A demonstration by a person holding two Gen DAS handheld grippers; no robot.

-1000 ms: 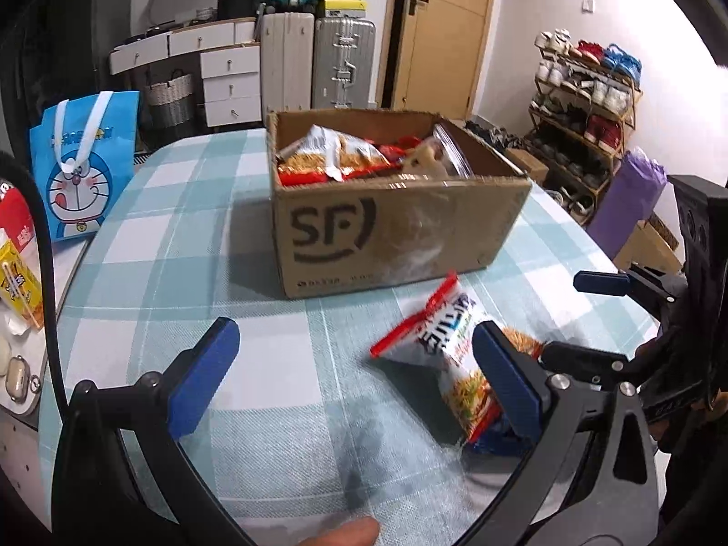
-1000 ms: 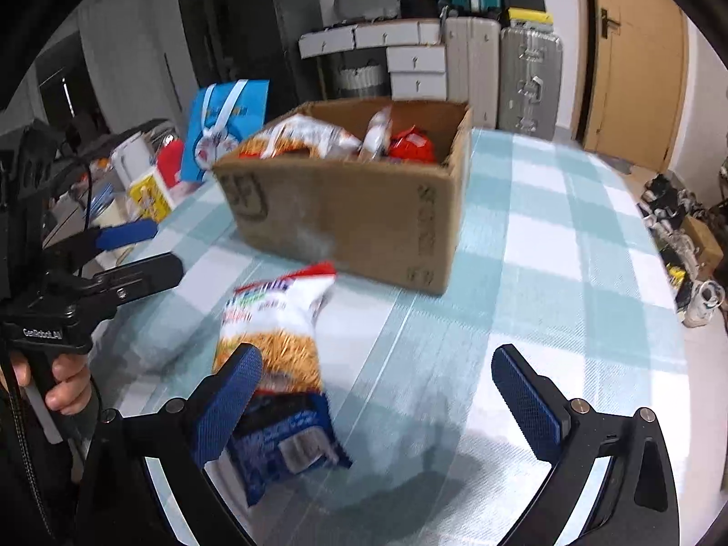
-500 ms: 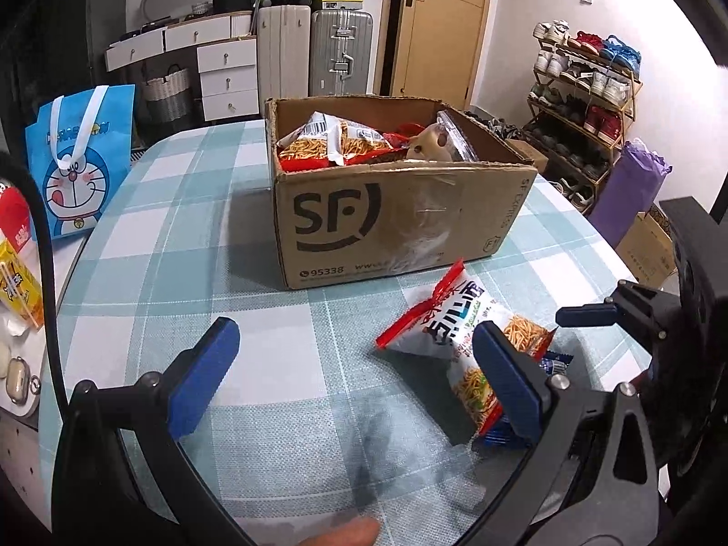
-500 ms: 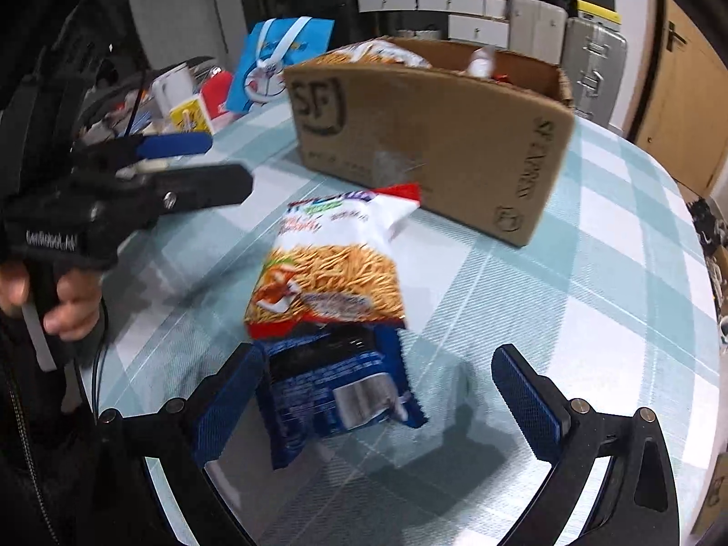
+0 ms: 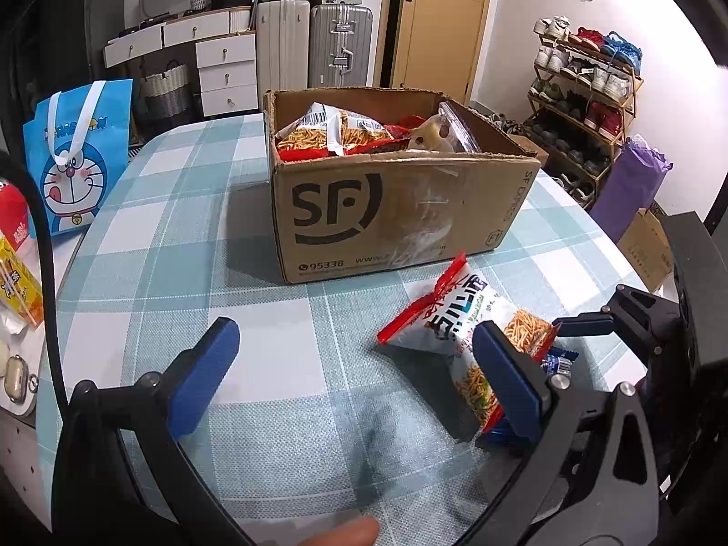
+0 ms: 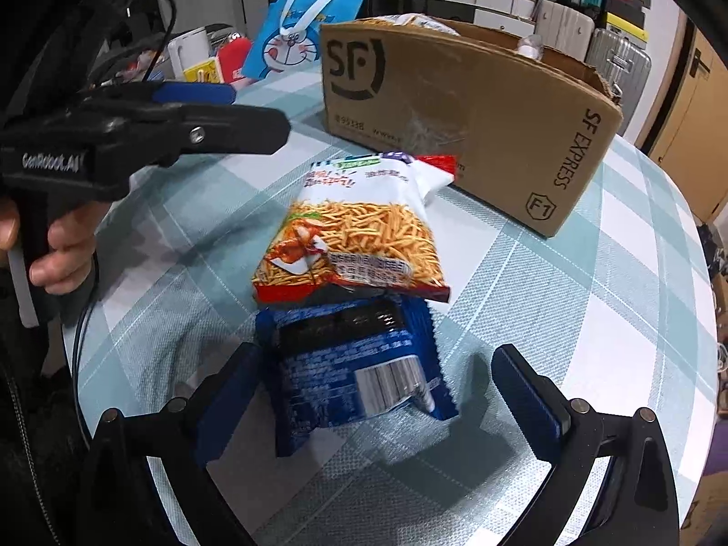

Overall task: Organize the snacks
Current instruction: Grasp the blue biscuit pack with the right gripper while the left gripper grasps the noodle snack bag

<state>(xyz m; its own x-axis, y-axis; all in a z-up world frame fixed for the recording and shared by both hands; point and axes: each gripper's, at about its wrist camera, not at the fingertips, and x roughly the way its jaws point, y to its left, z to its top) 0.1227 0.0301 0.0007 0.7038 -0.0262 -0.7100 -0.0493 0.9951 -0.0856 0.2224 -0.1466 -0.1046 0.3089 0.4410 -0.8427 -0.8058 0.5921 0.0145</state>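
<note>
Already several snacks lay in the cardboard box ahead of the left gripper, which gaped wide and empty. Two remained out: the blue packet sat between the wide fingers of the right gripper, ungrasped, with the noodle-snack bag just beyond.

White walls are enclosing the room. Door standing at 12 o'clock, suitcases and drawers at 11, shoe rack at 2.

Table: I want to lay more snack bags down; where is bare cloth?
Free: the checked table between the cardboard box and the blue cartoon bag. Crowded: in front of the box, where the noodle snack bag overlaps the blue packet.
</note>
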